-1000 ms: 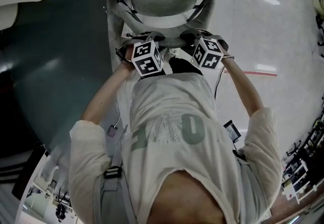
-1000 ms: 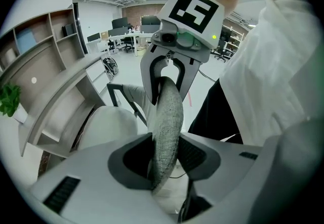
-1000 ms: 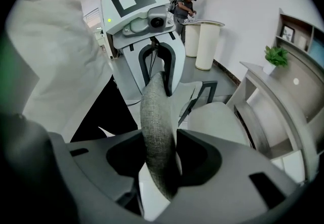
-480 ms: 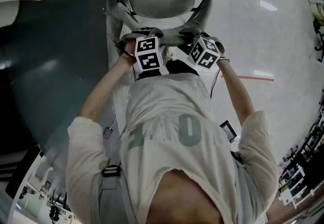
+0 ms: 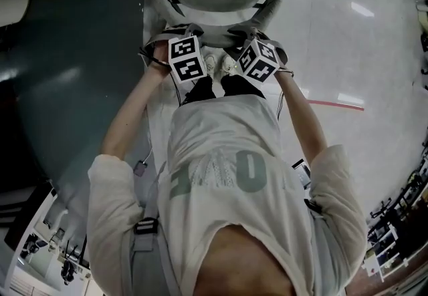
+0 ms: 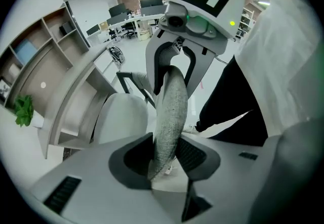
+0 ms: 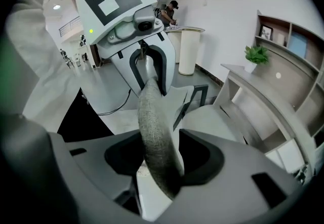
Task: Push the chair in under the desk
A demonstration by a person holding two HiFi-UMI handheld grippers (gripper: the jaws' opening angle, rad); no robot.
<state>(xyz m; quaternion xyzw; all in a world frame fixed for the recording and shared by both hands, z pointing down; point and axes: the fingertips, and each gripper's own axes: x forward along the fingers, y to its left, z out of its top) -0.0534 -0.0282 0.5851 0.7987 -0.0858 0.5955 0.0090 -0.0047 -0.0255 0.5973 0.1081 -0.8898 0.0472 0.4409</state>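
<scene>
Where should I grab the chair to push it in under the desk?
Take the backrest by its thin padded top edge, coming from behind and above, one gripper near each end. It stands upright and fits between jaws: the left gripper pinches it; the right gripper straddles it, its jaws having just been opening.

Open-plan office, rows of desks with monitors [image 6: 132, 11], built-in wall shelves [image 7: 296, 46], potted plant [image 7: 257, 55], glossy floor [image 5: 348, 41].

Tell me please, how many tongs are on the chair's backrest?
2. The left tongs clamp the backrest's grey top edge. The right tongs sit around the same edge, which is between their jaws; these have just been opening.
</scene>
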